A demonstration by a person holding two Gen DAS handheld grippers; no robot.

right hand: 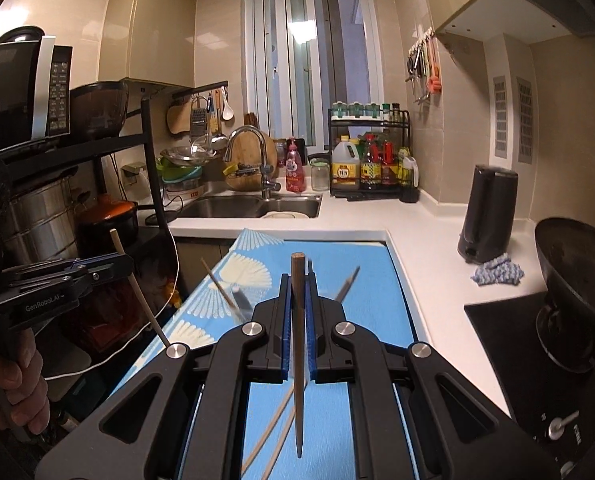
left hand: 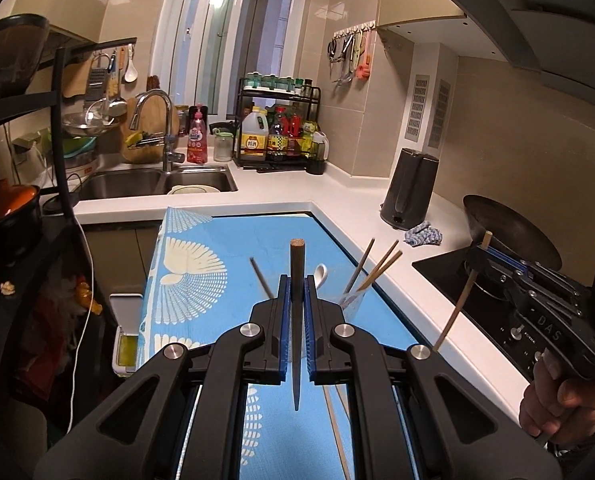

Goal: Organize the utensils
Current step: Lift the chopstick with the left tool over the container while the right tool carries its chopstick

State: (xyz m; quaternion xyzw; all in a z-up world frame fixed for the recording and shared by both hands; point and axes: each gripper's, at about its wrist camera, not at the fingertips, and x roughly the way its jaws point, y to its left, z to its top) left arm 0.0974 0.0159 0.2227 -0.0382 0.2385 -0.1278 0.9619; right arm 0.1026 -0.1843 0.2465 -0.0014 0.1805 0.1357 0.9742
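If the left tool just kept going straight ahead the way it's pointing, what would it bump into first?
Probably the clear glass cup holding chopsticks and a white spoon, standing just ahead and slightly right of the left tool on the blue mat. Depth is hard to judge; it might pass just beside it.

Dark chopstick (left hand: 296, 320) upright in left gripper (left hand: 296, 280) above blue mat (left hand: 225, 248).

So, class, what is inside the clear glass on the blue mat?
Three chopsticks stand in the glass, leaning right. The left gripper covers its base, so anything lower inside is unseen.
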